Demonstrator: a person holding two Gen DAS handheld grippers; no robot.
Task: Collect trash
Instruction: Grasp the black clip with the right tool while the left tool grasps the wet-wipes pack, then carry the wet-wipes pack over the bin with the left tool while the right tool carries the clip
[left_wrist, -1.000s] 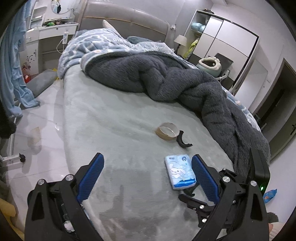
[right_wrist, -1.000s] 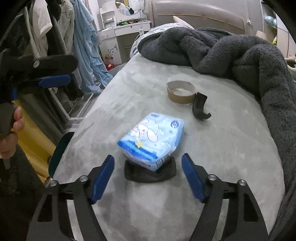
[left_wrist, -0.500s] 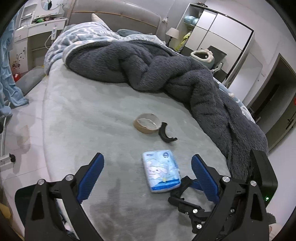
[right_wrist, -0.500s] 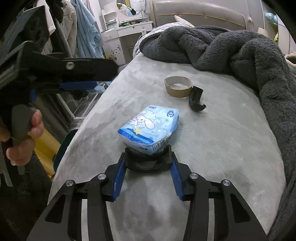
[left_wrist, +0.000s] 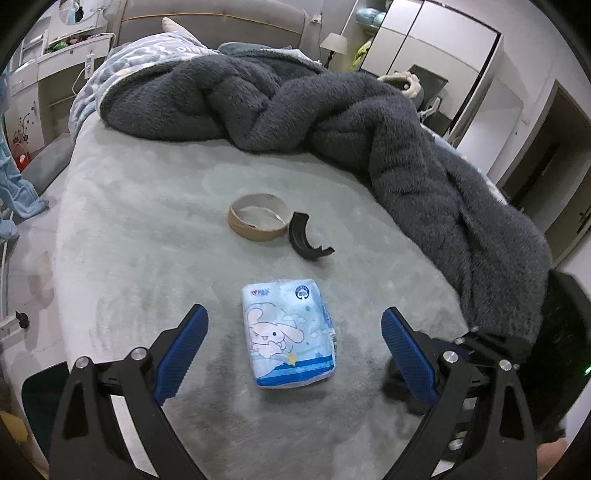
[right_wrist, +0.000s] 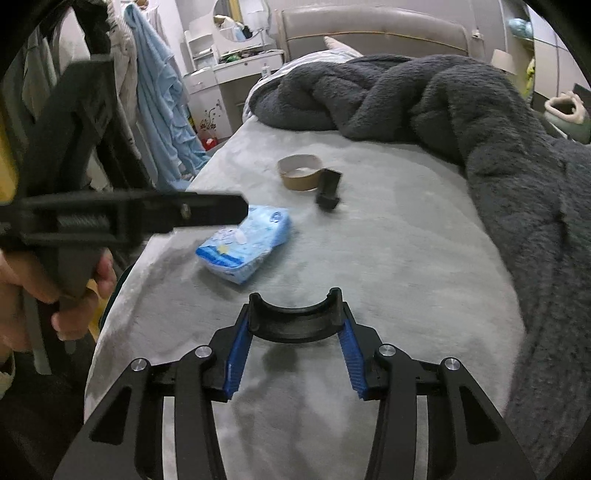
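Beside the blue tissue pack (left_wrist: 289, 334), my right gripper (right_wrist: 295, 345) clamps one black curved plastic piece (right_wrist: 295, 321); left gripper (left_wrist: 293, 341) gapes; brown cardboard tape ring (left_wrist: 258, 217) and second black piece (left_wrist: 306, 242) remain.

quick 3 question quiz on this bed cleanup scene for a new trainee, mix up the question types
1. True or false: the right gripper holds a curved black plastic piece.
2. Multiple choice: what lies between the open fingers of the left gripper? A) cardboard tape ring B) blue tissue pack C) grey blanket
3. Fill in: the cardboard tape ring lies right beside a second curved ____ piece on the bed.

Key: 1 true; 2 B, the blue tissue pack; 3 black.
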